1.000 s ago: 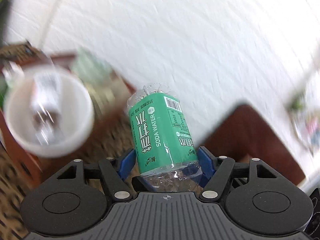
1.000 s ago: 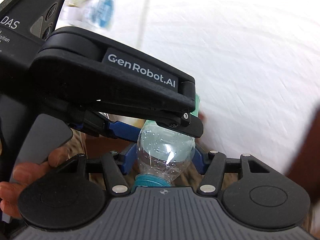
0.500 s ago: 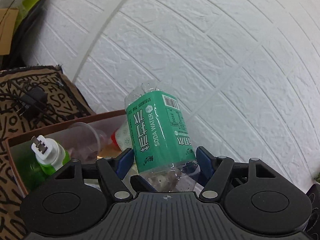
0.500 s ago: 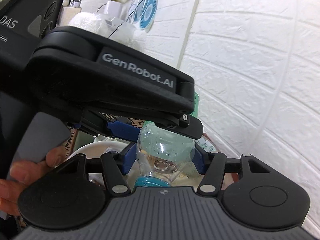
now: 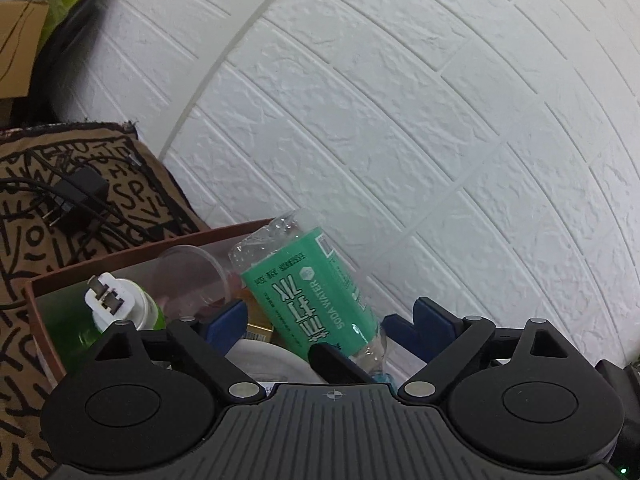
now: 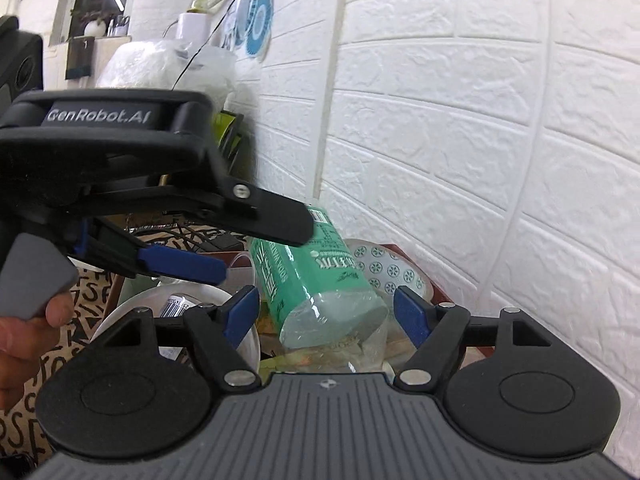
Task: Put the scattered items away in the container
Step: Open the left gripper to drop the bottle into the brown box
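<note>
Green-labelled soda bottle (image 5: 310,292) lies tilted in brown container (image 5: 120,256), between both our jaws; left gripper (image 5: 332,320) and right gripper (image 6: 326,308) spread wide, gripping nothing; bottle's long axis slants toward wall.

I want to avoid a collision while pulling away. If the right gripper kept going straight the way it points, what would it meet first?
Most likely the green soda water bottle, lying tilted between the open fingers of the right gripper, over the brown box. Depth is uncertain in this fisheye view.
</note>
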